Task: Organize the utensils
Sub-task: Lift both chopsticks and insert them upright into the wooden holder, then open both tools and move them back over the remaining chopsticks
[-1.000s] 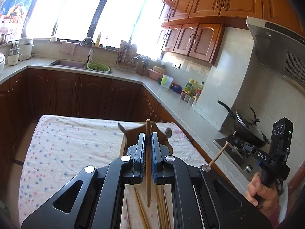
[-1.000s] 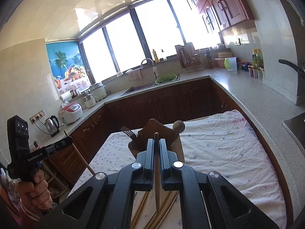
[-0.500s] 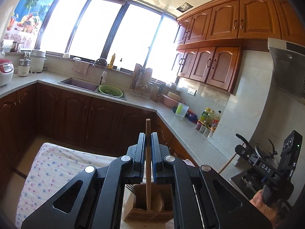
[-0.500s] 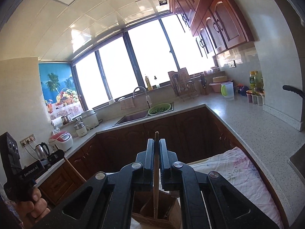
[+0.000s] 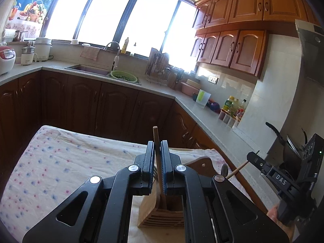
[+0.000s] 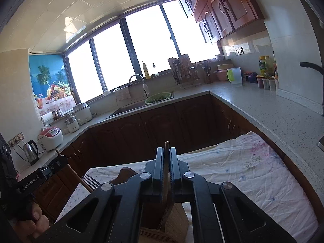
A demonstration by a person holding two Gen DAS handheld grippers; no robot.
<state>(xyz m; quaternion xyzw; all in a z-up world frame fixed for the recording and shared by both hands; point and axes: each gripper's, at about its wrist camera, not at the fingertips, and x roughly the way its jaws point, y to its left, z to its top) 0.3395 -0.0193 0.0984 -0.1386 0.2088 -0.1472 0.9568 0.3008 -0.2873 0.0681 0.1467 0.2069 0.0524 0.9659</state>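
Note:
My left gripper (image 5: 157, 162) is shut on a wooden chopstick (image 5: 156, 139), held upright with its lower end inside the wooden utensil holder (image 5: 162, 212) on the flowered tablecloth. My right gripper (image 6: 166, 166) is shut on another chopstick (image 6: 166, 147), its lower end also down in the holder (image 6: 174, 218). A fork (image 6: 90, 180) and a spoon (image 5: 223, 169) stand in the holder. The right gripper also shows at the right edge of the left wrist view (image 5: 253, 159), the left one at the left edge of the right wrist view (image 6: 60, 161).
The table with the tablecloth (image 5: 66, 162) stands amid dark kitchen cabinets (image 5: 91, 105). A counter with sink (image 5: 91, 69), green colander (image 5: 124, 76), dish rack and bottles runs behind. A pan (image 5: 287, 151) sits on the stove at right.
Both grippers have come down and tilted toward the table, lowering the chopstick ends into the utensil holder. One second ago they were over loose chopsticks lying on the cloth.

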